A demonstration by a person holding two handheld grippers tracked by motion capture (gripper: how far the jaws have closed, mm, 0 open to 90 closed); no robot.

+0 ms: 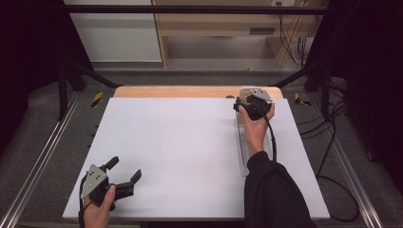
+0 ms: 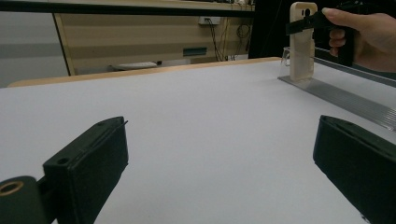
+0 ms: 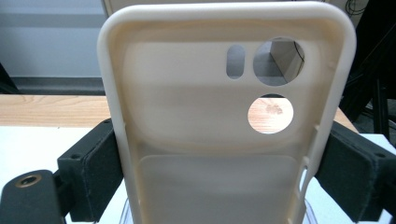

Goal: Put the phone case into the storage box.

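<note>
Here the right gripper [image 1: 243, 105] grips a cream phone case [image 3: 224, 121] upright.

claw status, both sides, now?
Left claw: open, empty, low over the table.
Right claw: shut on the phone case, held upright.

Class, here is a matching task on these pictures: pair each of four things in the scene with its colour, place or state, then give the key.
Things
1. left gripper
2. right gripper
3. phone case
4. clear rack

States
A. cream coloured, held upright, with round camera holes
B. jaws wide apart with nothing between them, near the table's front left corner
C. a long ridged strip along the white table's right side
D. jaws closed on the two side edges of a thing

Pairs: 1-B, 2-D, 3-A, 4-C
</note>
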